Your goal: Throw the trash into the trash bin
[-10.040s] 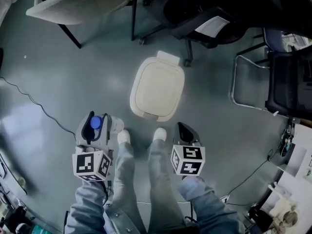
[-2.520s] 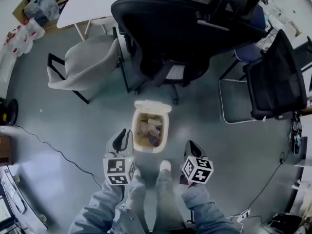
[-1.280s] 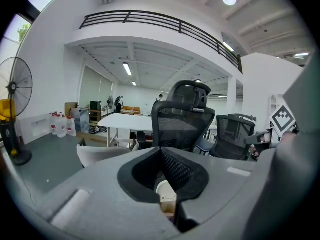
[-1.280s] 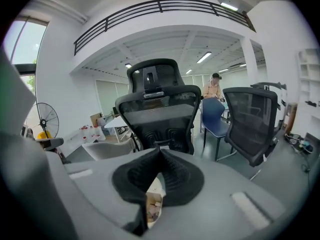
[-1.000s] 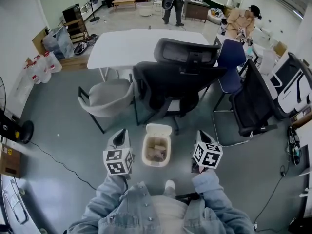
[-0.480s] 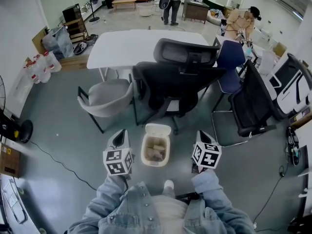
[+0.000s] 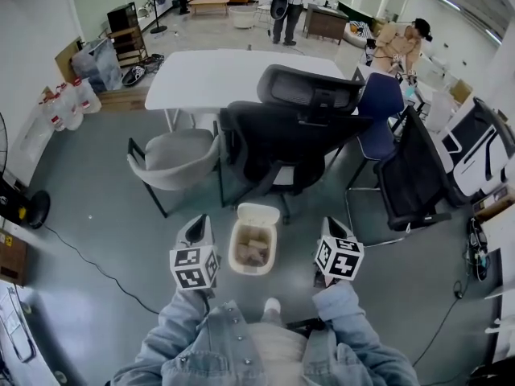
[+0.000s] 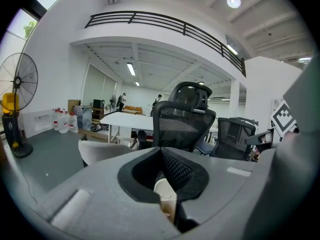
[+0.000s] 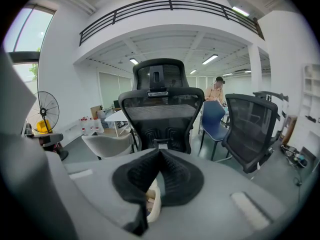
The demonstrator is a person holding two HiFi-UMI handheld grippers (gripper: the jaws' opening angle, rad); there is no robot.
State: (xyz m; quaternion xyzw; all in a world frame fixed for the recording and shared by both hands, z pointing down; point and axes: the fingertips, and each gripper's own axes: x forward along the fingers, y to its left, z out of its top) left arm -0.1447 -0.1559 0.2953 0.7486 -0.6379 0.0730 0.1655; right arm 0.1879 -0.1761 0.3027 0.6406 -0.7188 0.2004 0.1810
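- Left gripper (image 7: 198, 227) hung left of the bin (image 7: 235, 252), jaws closed on nothing.
- The bin stood open on the floor (image 7: 96, 215) between both grippers, trash (image 7: 251, 248) inside.
- Right gripper (image 7: 327, 228) hung right of it, jaws closed, empty.

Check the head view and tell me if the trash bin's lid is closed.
No, the trash bin stands open, with trash showing inside.

I see a smooth plastic trash bin (image 7: 256, 213) on a faintly glossy floor (image 7: 88, 207), a mesh-backed chair (image 7: 310, 95) and a denim sleeve (image 7: 173, 328).
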